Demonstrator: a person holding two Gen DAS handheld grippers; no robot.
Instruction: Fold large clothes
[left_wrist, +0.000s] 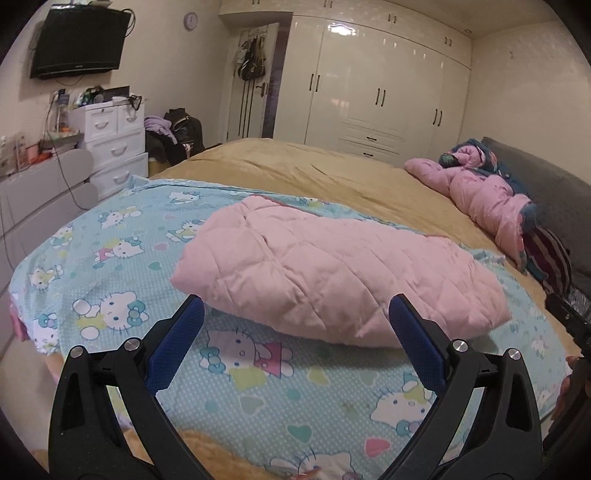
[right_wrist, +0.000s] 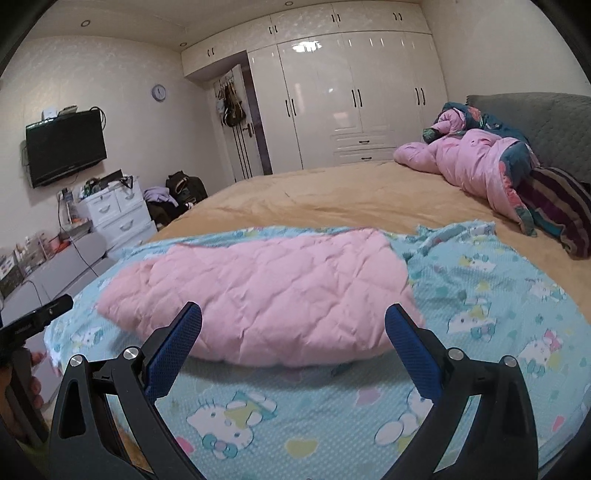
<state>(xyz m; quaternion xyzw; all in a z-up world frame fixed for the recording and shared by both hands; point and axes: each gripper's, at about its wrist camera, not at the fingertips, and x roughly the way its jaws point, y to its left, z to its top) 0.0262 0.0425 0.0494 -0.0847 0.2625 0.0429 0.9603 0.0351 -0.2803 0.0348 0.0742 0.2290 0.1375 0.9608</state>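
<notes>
A pink quilted garment (left_wrist: 332, 273) lies folded into a long bundle on a light blue cartoon-cat sheet (left_wrist: 110, 236) spread over the bed. It also shows in the right wrist view (right_wrist: 266, 295) on the same sheet (right_wrist: 498, 288). My left gripper (left_wrist: 295, 314) is open and empty, hovering just before the bundle's near edge. My right gripper (right_wrist: 293, 317) is open and empty, also just before the bundle's near edge. Part of the other gripper shows at the right edge of the left wrist view (left_wrist: 569, 321) and at the left edge of the right wrist view (right_wrist: 33, 321).
The bed has a tan cover (left_wrist: 303, 166). A second pink padded jacket (right_wrist: 476, 166) and striped cloth (right_wrist: 561, 210) lie by the grey headboard (right_wrist: 546, 122). White drawers (left_wrist: 114, 147), a wall TV (left_wrist: 77, 40) and white wardrobes (left_wrist: 369, 81) stand beyond.
</notes>
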